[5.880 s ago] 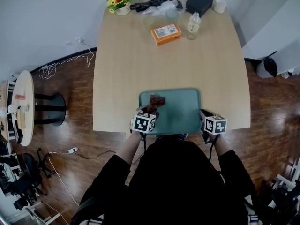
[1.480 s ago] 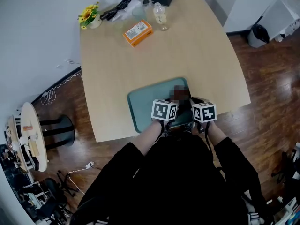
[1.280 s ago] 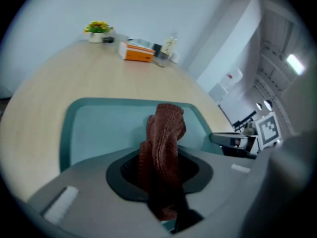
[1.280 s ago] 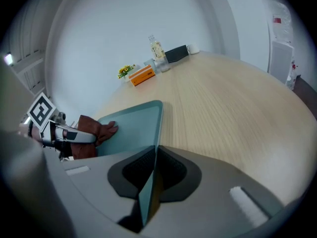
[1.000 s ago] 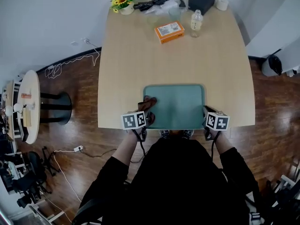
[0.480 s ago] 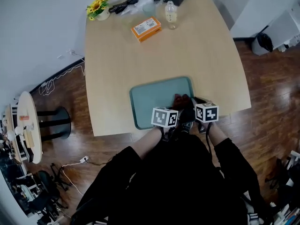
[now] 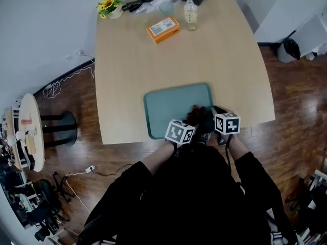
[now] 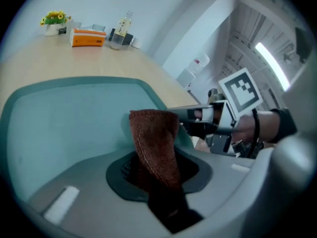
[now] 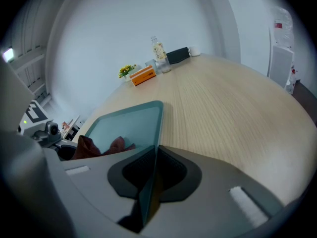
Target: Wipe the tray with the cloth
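1. We hold the left gripper (image 8: pixel 159 180) with its jaws clamped on the cloth (image 8: pixel 154 145), which fills the gap between the pads.
2. The cloth is rust-brown with a coarse knitted weave. It is folded into a thick strip that rises out of the jaws and bends over at its top.
3. The tray (image 7: pixel 171 105) is teal-green and rectangular, with rounded corners, a low raised rim and a smooth matte floor.
4. It lies flat at the near edge of the pale wooden table (image 7: pixel 230 60).
5. In the head view we see the cloth over the tray's near right corner, just beside our right gripper (image 9: pixel 150 180).
6. The right gripper's jaws are closed on the tray's right rim, which runs as a thin edge between the dark pads.
7. At the table's far end stand an orange box (image 7: pixel 163 29), a bottle (image 7: pixel 191 15) and yellow flowers (image 7: pixel 110 4), all well apart from the tray.
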Tool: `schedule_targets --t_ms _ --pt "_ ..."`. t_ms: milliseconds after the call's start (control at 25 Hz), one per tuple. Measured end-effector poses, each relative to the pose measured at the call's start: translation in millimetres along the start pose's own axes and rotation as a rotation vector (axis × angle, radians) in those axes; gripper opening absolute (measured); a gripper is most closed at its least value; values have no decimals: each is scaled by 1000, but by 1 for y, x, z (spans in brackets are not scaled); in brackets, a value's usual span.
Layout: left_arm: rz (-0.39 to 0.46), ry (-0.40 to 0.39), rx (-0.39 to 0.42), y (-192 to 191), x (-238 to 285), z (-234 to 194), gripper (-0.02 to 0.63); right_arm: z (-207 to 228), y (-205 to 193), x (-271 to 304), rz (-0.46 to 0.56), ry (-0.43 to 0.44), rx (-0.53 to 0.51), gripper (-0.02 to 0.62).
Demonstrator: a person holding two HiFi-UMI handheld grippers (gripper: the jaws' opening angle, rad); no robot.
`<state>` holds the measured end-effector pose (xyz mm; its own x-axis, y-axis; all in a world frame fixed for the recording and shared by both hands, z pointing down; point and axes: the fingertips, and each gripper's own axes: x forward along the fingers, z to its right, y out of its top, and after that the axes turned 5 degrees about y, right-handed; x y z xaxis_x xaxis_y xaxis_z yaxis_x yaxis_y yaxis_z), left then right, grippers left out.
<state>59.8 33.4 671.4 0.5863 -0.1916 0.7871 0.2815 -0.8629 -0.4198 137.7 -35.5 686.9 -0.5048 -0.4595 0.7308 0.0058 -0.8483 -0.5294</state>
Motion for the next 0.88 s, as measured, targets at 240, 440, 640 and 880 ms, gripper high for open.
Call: schedule_targets --t_ms 240,440,640,880 --pt "-2 303 98 -62 -89 -116 94 1 1 0 -9 12 9 23" --pt "67 342 -52 -84 -129 -158 93 -2 0 4 -14 25 -2 26" --pt "29 402 47 -72 -112 -154 94 -4 1 4 -12 12 -11 25" --pt "55 486 71 -5 -111 -214 94 -7 0 3 -5 2 -20 25"
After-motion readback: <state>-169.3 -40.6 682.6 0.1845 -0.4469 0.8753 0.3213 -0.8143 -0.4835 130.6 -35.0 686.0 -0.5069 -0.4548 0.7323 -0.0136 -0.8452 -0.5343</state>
